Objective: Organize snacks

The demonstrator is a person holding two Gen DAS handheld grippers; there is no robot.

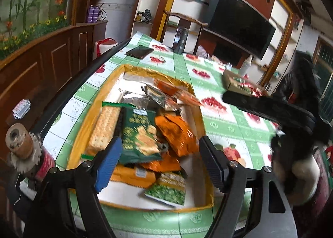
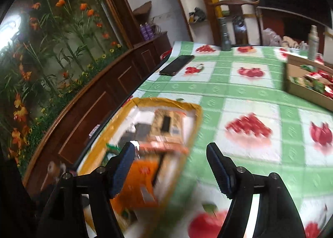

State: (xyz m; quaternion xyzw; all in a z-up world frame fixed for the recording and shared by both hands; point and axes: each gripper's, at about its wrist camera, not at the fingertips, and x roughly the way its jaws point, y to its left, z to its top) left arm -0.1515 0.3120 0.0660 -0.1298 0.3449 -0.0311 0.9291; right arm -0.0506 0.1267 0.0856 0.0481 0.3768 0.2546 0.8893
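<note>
The left gripper (image 1: 160, 163) hangs over the near end of the yellow-rimmed box (image 1: 72, 150), jaws spread wide, nothing between them. Right under its blue pad (image 1: 109, 165) sits the dark green cracker bag (image 1: 139, 136), and at nine o'clock of that bag lies the long cracker pack (image 1: 104, 127) with its pale biscuits showing. At three o'clock of the green bag there's a crumpled orange packet (image 1: 177, 133); toward six o'clock a green pea packet (image 1: 168, 190) lies flat on the box floor. Up at twelve o'clock, silver foil wrappers (image 1: 154, 94) and an orange striped packet (image 1: 177, 92) crowd the far end. The box rests on the green checked tablecloth (image 1: 224, 125).

Over on the right wrist view, the right gripper (image 2: 168, 167) is just as wide open and just as empty, hovering above the tablecloth with its left pad over the box's edge. The box and its snacks smear badly here; orange and tan wrappers are all that can be made out. At two o'clock a cardboard tray (image 2: 299, 90) holds red-and-green packets, well apart from the box. At twelve o'clock, a black phone (image 2: 177, 65) lies flat on the cloth, with a grey flashlight (image 2: 224, 34) standing upright beyond it, and a pale spray bottle (image 2: 313, 42) behind the tray.
</note>
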